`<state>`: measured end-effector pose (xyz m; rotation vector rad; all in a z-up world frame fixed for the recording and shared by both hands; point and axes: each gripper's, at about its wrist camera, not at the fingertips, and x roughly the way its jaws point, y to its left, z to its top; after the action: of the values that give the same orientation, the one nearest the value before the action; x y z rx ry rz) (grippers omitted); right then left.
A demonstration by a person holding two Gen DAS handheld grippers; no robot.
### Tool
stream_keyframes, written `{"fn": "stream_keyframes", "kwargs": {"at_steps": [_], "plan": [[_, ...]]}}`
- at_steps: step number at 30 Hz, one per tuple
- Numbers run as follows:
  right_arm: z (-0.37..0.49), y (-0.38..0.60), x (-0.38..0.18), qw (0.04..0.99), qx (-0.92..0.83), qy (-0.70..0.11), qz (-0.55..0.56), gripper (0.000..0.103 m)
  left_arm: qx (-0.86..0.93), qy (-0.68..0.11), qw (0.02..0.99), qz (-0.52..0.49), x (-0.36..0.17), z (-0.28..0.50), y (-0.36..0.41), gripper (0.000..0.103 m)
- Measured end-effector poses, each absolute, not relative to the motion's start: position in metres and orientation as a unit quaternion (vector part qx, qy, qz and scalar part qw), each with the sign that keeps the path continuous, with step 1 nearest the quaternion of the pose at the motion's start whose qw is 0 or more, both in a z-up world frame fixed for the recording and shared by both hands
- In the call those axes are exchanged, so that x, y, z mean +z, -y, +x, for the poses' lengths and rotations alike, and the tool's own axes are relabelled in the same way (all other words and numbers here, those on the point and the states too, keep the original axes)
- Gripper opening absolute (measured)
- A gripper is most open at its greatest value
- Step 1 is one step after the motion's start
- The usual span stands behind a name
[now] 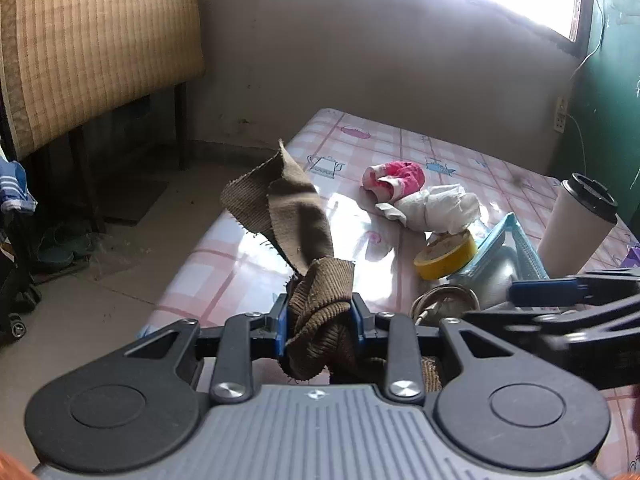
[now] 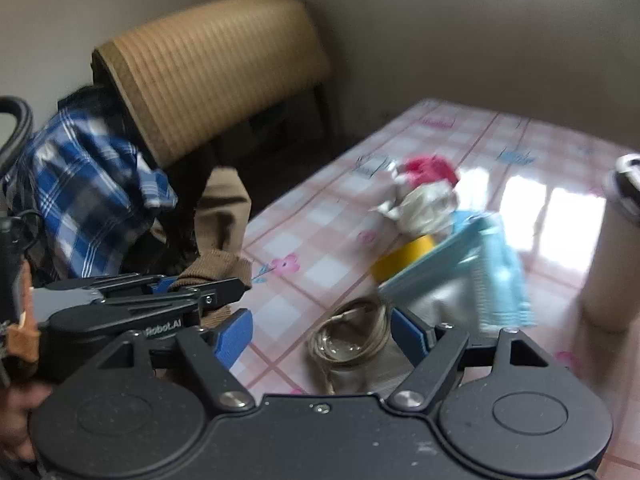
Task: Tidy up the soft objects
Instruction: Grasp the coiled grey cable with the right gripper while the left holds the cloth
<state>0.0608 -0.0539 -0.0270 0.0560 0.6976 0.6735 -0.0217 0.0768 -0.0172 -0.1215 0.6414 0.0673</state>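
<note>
My left gripper [image 1: 320, 320] is shut on a brown ribbed cloth [image 1: 292, 208] and holds it above the near edge of the pink checked table [image 1: 224, 264]; the cloth's free end sticks up and to the left. It also shows in the right wrist view [image 2: 220, 216], clamped in the left gripper [image 2: 180, 292]. My right gripper [image 2: 322, 332] is open and empty, low over a coiled cable [image 2: 352, 336]. A pink-and-white sock [image 1: 394, 180] and a crumpled white cloth [image 1: 436, 206] lie together mid-table.
A yellow tape roll [image 1: 446, 256], a light blue pouch [image 1: 504, 256] and a white tumbler with a black lid [image 1: 576, 224] stand on the table's right side. A woven-covered bench [image 1: 92, 44] stands to the left. A blue plaid cloth [image 2: 88, 204] hangs at the left.
</note>
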Motion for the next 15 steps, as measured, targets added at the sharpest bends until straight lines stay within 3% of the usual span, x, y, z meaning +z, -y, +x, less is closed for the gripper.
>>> {"fn": "stream_keyframes", "kwargs": {"at_steps": [15], "plan": [[0.075, 0.007, -0.064, 0.883, 0.317, -0.332, -0.099, 0.09, 0.019, -0.314, 0.946, -0.078, -0.027, -0.022, -0.088, 0.032]]}}
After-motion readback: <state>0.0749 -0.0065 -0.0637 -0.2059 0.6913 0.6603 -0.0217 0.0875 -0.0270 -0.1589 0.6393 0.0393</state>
